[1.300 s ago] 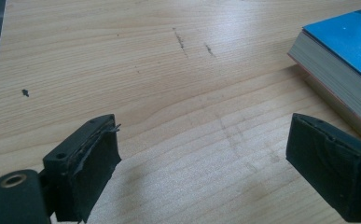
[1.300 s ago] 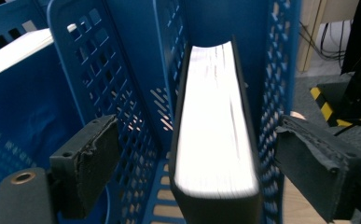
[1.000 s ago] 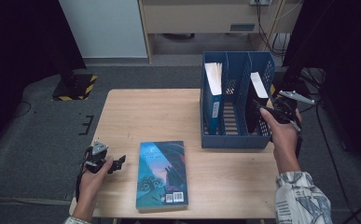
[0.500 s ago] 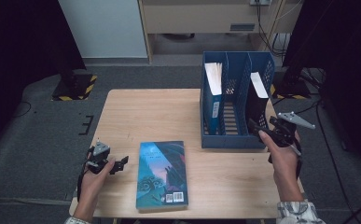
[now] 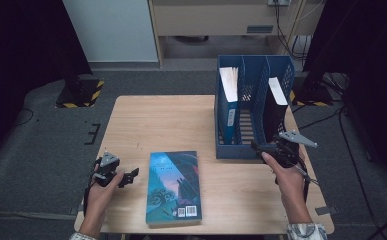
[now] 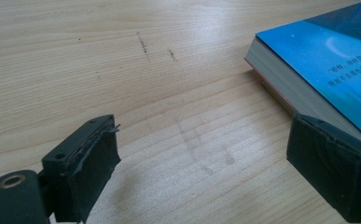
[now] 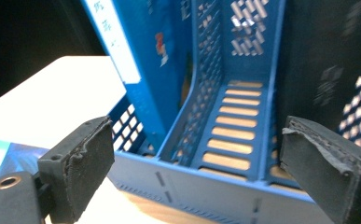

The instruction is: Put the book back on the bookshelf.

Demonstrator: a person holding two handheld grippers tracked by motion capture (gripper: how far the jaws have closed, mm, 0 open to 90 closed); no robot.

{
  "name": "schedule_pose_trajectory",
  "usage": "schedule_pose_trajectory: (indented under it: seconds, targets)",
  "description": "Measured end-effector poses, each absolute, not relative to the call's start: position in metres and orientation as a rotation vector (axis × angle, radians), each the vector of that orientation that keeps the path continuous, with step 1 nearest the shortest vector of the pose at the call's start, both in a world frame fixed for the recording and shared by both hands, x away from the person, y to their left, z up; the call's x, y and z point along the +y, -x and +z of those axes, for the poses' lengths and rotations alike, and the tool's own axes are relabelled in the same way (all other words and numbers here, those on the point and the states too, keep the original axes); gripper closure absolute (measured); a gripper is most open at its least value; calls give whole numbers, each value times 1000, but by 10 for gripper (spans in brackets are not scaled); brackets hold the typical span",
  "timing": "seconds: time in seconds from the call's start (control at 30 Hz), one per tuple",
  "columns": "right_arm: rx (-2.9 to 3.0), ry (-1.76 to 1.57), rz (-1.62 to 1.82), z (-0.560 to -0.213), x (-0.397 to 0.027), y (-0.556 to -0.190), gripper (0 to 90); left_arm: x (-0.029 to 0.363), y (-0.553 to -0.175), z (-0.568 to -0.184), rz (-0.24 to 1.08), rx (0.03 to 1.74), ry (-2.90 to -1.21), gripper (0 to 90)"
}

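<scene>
Now, left gripper (image 5: 129, 176): released beside flat blue paperback book (image 5: 174, 186).
Right gripper (image 5: 259, 150): released, empty.
Risk: clipping blue plastic file rack (image 5: 238, 149).

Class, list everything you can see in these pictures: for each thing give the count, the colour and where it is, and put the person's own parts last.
table: one, light wood, centre of the high view.
file rack: one, blue, perforated walls, on the table's right half.
upright blue book: one, blue with white page edges, in the rack's left slot.
upright dark book: one, dark with a white top edge, in the rack's right slot.
flat book: one, blue-teal cover, lying near the table's front edge.
floor stand: one, black with yellow stripes, on the grey floor at left.
left gripper: one, black, jaws open, beside the flat book.
right gripper: one, black, jaws open, facing the rack's front.
</scene>
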State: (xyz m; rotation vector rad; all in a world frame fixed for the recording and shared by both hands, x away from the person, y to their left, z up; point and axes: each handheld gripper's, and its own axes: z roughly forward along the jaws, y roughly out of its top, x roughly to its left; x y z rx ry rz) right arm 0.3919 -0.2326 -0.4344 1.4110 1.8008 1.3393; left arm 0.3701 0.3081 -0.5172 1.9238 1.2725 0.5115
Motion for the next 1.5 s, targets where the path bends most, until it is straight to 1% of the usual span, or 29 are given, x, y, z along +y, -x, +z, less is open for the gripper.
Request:
schedule_pose_trajectory:
  seconds: [0.37,0.6,0.77,1.0,1.23,1.43,1.5]
  targets:
    - [1926,-1358,1382,-446,-194,-382,93,301,-366,-511,476,1248,-1901,86]
    - [2091,-1271,1370,-460,-149,-374,95,289,-361,-506,439,1207,-1898,89]
    - [2192,-1227,1360,-474,-120,-369,115,280,-356,-505,412,1185,-1898,86]
    - [2308,-1222,1383,-492,-93,-361,124,268,-345,-504,393,1134,-1936,86]
    - [2420,-1170,1366,-503,-71,-356,118,253,-344,-506,364,1065,-1995,91]
    - [2496,-1153,1334,-513,-59,-354,114,244,-343,-506,351,1037,-2034,130]
    - [2515,-1144,1320,-515,-56,-354,112,242,-343,-507,346,1025,-2046,174]
